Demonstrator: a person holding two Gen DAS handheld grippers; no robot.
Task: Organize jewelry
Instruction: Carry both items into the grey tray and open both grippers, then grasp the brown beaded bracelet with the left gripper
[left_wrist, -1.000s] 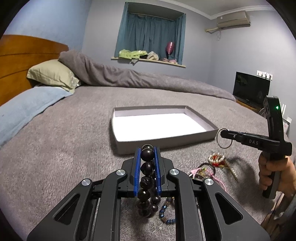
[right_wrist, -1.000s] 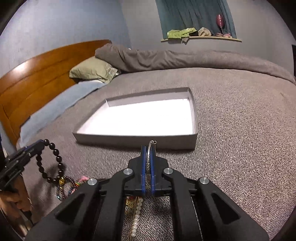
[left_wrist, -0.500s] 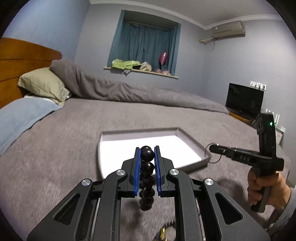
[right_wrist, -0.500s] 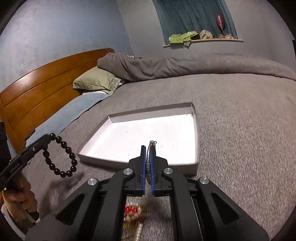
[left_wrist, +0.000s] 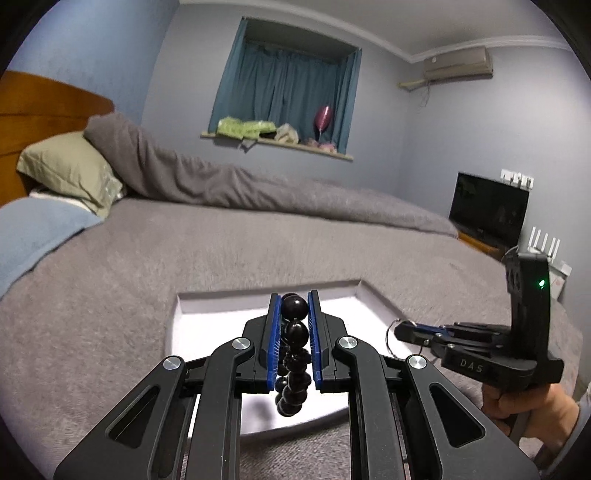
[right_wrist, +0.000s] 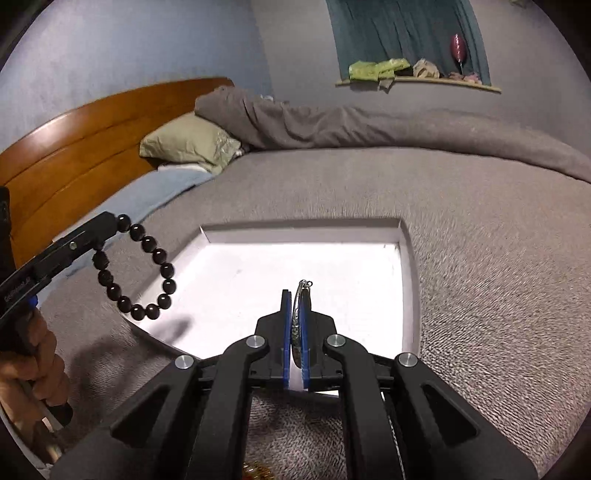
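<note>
Two grippers are in use, each held in a hand above a bed. Left gripper (left_wrist: 294, 308): its blue-padded fingers (left_wrist: 273, 336) are clamped on a bracelet of dark round beads (left_wrist: 294, 308). From the right wrist view the bracelet hangs as a loose loop below the finger tips, over the near left corner of the tray, clear of the tray floor. A shadow of the loop falls on the white floor beneath it.

Right gripper (right_wrist: 294, 299): its fingers (right_wrist: 284, 325) are pressed together on a thin metal ring (right_wrist: 302, 290), held edge-on between the pads, with a small clasp showing at its top. The ring projects past the finger tips and sits above the near part of the tray. In the left wrist view the same ring shows as a thin hoop at the tip of the right gripper, by the tray's right edge.

Tray (right_wrist: 406, 280): shallow, grey-walled, white inside, lying flat on the grey bedspread (right_wrist: 480, 258); nothing lies in the part of it that shows. A gold-coloured item (right_wrist: 255, 470) is just visible on the bedspread at the near edge, too hidden to identify.

Further out: a green pillow (right_wrist: 188, 142) and rolled grey duvet (right_wrist: 332, 122) lie at the far side against a wooden headboard (right_wrist: 74, 147).
</note>
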